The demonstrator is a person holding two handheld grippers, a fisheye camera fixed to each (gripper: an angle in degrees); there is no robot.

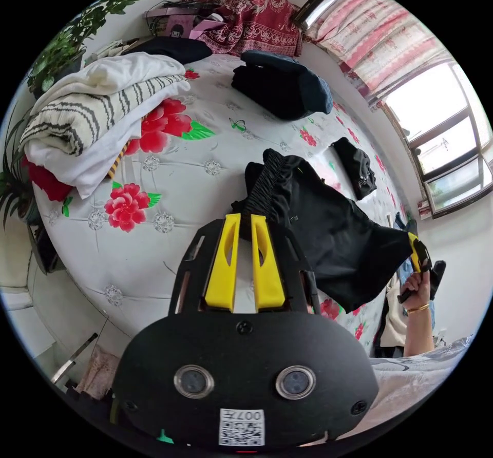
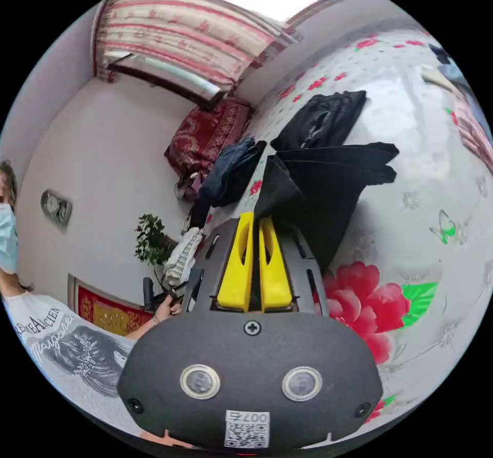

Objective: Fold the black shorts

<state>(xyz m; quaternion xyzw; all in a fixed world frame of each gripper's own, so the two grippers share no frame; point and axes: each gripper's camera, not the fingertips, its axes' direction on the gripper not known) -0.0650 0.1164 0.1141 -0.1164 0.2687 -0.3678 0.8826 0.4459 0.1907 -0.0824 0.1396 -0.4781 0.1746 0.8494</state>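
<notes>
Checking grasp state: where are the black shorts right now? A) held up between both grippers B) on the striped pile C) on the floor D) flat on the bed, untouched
A: the black shorts hang stretched above the bed, left gripper pinching the waistband and right gripper the far end.

Black shorts [image 1: 328, 232] hang stretched above the flowered bed, ruched waistband bunched at one end, hem pulled taut at the other

A folded striped blanket [image 1: 97, 114] lay on the floral bedspread [image 1: 169, 211] far left of the tool, a dark blue garment [image 1: 287, 86] lay ahead, and a potted plant [image 1: 72, 37] stood beyond the blanket
</notes>
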